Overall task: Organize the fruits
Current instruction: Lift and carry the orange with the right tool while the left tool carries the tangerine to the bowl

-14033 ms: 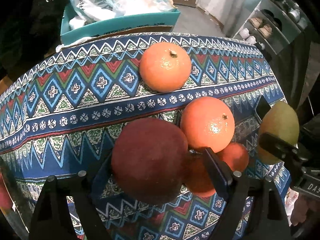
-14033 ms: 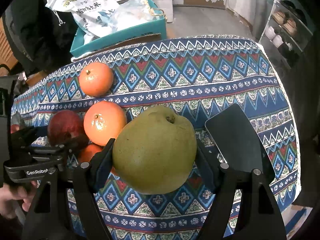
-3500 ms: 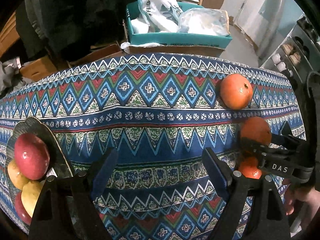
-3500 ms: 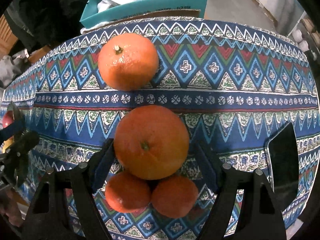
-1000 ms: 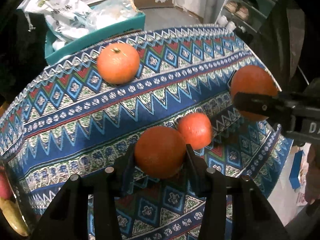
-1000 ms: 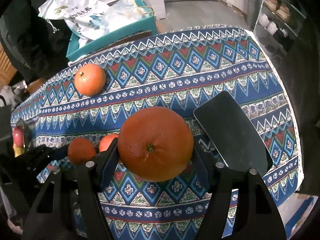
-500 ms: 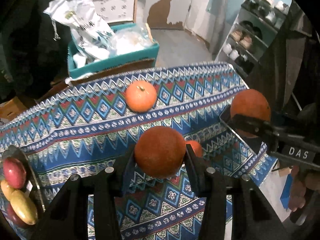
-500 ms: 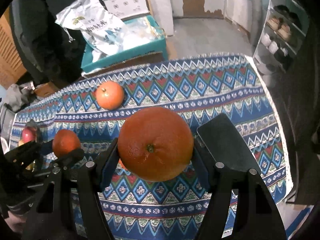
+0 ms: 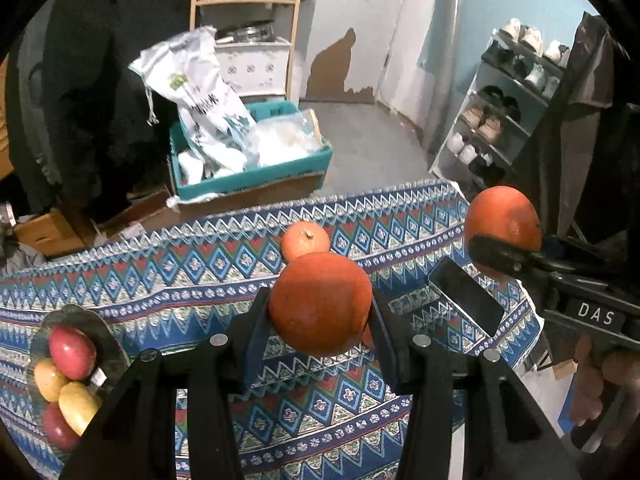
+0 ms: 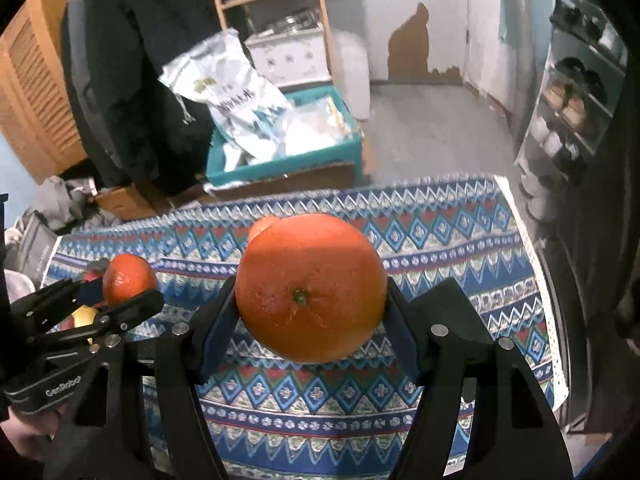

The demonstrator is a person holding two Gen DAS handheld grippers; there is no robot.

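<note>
My left gripper (image 9: 320, 312) is shut on a small orange (image 9: 320, 302), held high above the patterned tablecloth (image 9: 168, 272). My right gripper (image 10: 310, 300) is shut on a large orange (image 10: 310, 286); it also shows in the left wrist view (image 9: 502, 220). The left gripper's orange shows in the right wrist view (image 10: 128, 278). Another orange (image 9: 306, 240) rests on the cloth near the far edge. A sliver of a further orange (image 9: 366, 338) peeks from behind the held one. A dark plate (image 9: 104, 338) at the left holds red apples (image 9: 72, 350) and yellow pears (image 9: 76, 402).
A black phone (image 9: 466, 300) lies on the cloth at the right. Beyond the table stand a teal box (image 9: 256, 178) with plastic bags, a wooden shelf (image 9: 244, 0) and a shoe rack (image 9: 504, 112). The table's right edge drops off beside the phone.
Both grippers have risen further above the table with their oranges still held. The view has widened, and the plate of apples and pears shows more fully at the left.
</note>
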